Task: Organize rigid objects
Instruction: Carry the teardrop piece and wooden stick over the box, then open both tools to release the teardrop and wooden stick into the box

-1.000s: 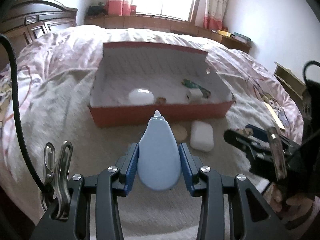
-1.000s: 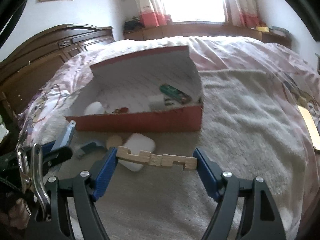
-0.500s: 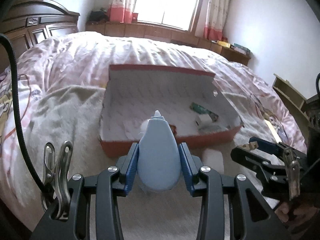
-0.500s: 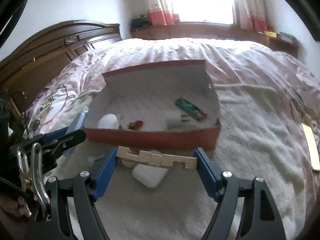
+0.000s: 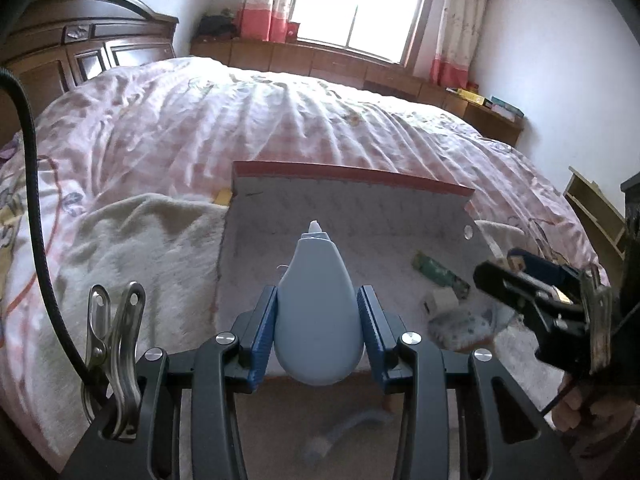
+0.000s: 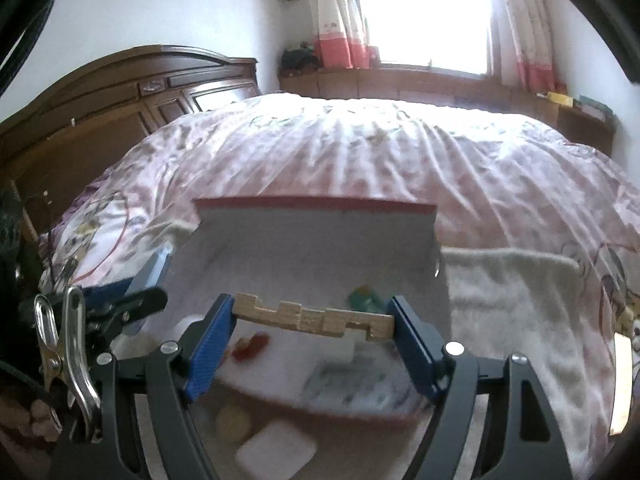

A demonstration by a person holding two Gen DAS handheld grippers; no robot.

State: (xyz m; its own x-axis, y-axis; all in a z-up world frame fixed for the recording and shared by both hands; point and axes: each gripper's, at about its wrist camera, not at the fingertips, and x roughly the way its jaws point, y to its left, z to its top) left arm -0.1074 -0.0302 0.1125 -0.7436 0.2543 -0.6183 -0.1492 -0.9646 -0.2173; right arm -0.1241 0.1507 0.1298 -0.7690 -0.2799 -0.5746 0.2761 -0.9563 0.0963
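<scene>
Two claws loaded, both up over the box (image 5: pixel 352 216) on the bed (image 5: pixel 280 120). Left claw (image 5: pixel 318 336) is clamped on a blue teardrop-shaped gadget (image 5: pixel 318 320), tip pointing forward toward the box's back wall; right claw (image 6: pixel 312 332) pinches a notched wooden block (image 6: pixel 312 318) end to end, jaws wide, block spanning the gap crosswise. Box sits on a white fleece blanket (image 5: pixel 132 248); inside it I can make out a green item (image 5: pixel 440 274), a small white plug-like piece (image 5: pixel 438 304) and something red (image 6: pixel 250 346). A white case (image 6: pixel 276 450) and a round yellowish piece (image 6: pixel 234 420) lie on the blanket outside the near wall, not yet sorted. Risks, as I judge them: the gadget is rounded and smooth-looking, held only across its fat middle, so it could squirt out forward or rotate if the claw tilts more. The block is gripped by its thin ends only, and a knock on the box wall would probably lever it loose. Both claws are close together over the same opening, so releasing at once invites a collision, or one piece landing on the other or on things already inside. The box stands on soft bedding, so a bump on the near wall may tip or shove it. Dropping from height could bounce a piece over the low front edge onto the blanket. Right view is blurred low down, so clearance above the near wall can't be told.
</scene>
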